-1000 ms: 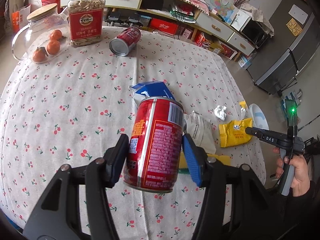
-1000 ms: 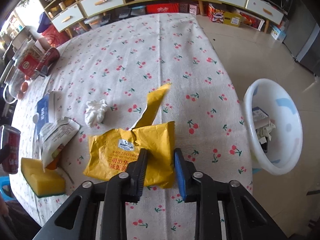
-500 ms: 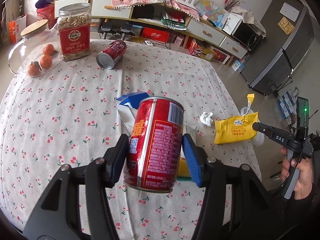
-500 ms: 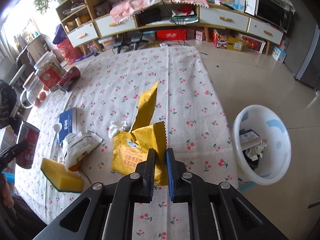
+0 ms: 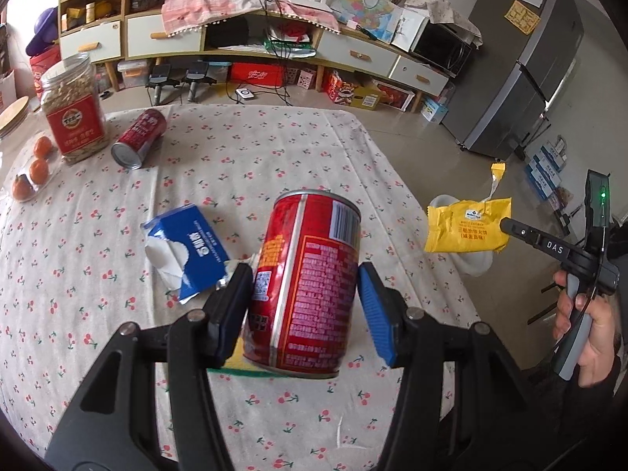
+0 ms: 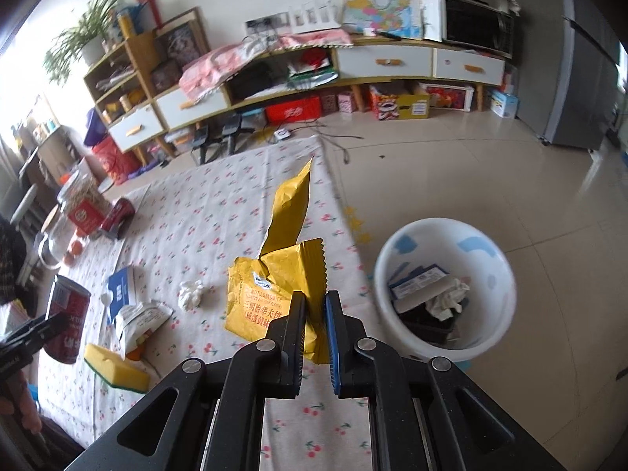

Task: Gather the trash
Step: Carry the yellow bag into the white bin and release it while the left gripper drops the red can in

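Two grippers, both loaded. Left wrist view: left gripper clamps a red can by its sides, pads flat against the label, can upright and slightly tilted, held off the cherry-print tablecloth. On the cloth beyond it: a torn blue carton just left of the can, a second red can lying on its side at the far left, next to a clear jar with a red label, and a few oranges by the left edge. At right, a hand grips the right gripper's handle; its fingers pinch a yellow snack wrapper in the air past the table edge, in front of a white bin, mostly hidden. Right wrist view: right gripper is nearly fully closed on the lower edge of the yellow snack wrapper, which hangs clear of the table, torn flap sticking up. White bin sits on the floor to the right of the wrapper, just beside the table edge, already holding cartons and crumpled paper. On the cloth left of the wrapper: a crumpled tissue, an opened white packet, a yellow sponge, the blue carton. Far left, the can sits in the left gripper.
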A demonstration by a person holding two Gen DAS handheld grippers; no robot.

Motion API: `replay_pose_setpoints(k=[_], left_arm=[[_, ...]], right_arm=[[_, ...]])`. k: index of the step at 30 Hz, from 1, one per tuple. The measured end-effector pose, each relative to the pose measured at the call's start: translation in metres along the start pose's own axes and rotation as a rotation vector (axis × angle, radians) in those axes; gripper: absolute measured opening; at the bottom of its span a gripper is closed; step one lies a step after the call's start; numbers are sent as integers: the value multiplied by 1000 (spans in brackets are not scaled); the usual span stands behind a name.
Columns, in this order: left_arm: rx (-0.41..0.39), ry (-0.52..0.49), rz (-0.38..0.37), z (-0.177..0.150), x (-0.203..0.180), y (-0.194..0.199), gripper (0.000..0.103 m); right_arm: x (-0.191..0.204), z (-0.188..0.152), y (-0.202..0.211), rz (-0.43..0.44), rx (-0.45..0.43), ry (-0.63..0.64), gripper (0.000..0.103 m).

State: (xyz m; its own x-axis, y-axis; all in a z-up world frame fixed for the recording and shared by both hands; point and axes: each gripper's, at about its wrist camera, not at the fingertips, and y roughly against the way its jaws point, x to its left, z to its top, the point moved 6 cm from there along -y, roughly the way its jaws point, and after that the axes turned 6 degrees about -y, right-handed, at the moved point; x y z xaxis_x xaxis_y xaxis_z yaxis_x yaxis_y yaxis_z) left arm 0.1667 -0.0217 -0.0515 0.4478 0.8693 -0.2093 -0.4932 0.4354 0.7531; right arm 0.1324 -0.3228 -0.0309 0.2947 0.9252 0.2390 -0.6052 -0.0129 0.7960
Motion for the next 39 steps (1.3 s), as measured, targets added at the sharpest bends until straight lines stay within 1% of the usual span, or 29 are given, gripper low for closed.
replay_pose_setpoints(k=[5,9,15,18,23,24,26,27,29,30,31,35,39], left_arm=[[0,-51,-36,14,-39,-15,57],[15,-93,-65,22,-73,-34,57],[50,-143,-105,25,-116,-64,57],[69,-151,-119,27,-129,-74,57],[87,-158,-136,31,-147,-91,57],[91,-155,-141,32,-150,-94,57],[100,-149,-154,33,-156,-100,57],[104,-149,-157,34,-161,-104,57],[113,-149,-165,36,-167,-111,57],[117,-152,-170,36,-171,-114,57],[123,-156,-174,37,-174,-118,57],[146,-176,-193,40,-196,-135,57],[150,-215,-207,45,-222,-149,57]], right_arm=[[-51,6,11,-43,-28,-101,11],[-94,9,21,-103,-58,-160,11],[-145,9,20,-141,-44,-260,11],[-160,12,14,-163,-34,-276,11],[-165,19,-9,-167,-2,-282,12],[-166,20,-16,-171,12,-283,15],[-168,18,-25,-170,39,-294,16],[-168,20,-30,-168,49,-299,18],[-171,19,-31,-182,56,-304,29],[-173,19,-29,-198,49,-307,39],[-176,20,-26,-205,40,-312,44],[-186,16,-13,-212,11,-333,45],[-202,8,1,-227,-7,-355,49]])
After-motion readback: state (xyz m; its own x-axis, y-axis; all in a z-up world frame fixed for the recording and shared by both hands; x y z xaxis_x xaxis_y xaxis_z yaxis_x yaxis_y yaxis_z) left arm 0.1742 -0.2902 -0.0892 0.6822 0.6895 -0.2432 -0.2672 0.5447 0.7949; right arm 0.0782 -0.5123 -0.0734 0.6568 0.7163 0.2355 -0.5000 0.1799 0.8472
